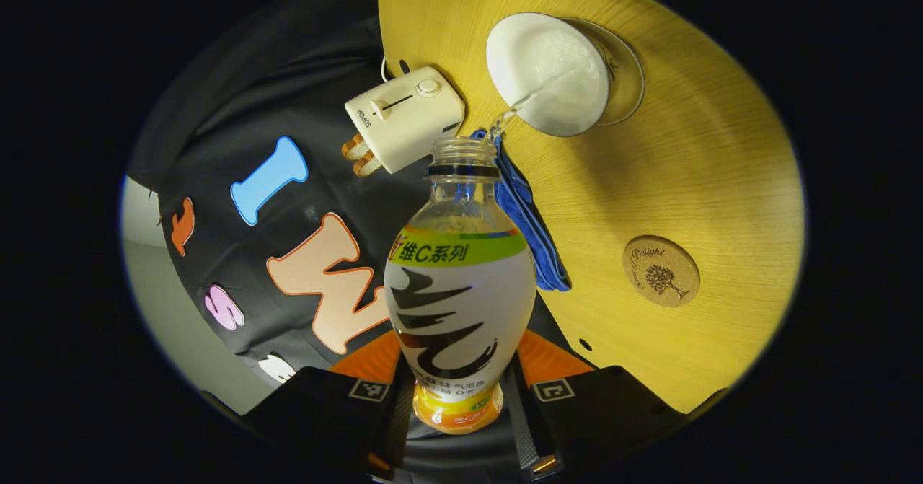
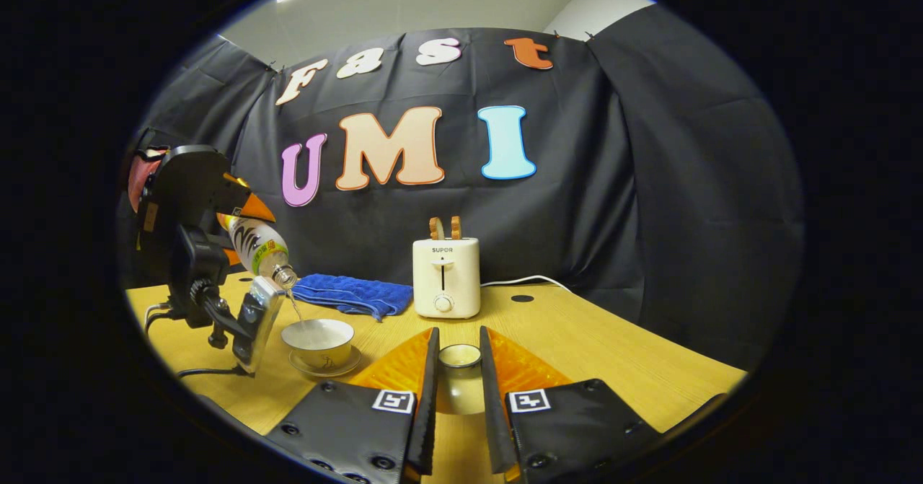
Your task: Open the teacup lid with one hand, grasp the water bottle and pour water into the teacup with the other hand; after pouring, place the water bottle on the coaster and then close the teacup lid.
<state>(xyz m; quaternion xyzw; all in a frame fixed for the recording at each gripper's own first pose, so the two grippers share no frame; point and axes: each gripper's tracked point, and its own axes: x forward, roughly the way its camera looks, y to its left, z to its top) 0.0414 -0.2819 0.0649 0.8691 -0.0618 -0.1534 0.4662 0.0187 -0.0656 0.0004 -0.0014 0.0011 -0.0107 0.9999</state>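
Above the bench: left tool clenched on water bottle, tilted, stream entering teacup. Right tool grips lid, held aside. Keep the neck over the cup's centre, pour slowly; coaster waits nearby.

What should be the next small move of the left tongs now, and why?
Probably keep the water bottle tilted a bit longer: a thin stream runs from its mouth into the open teacup, and the right tongs hold the lid aside.
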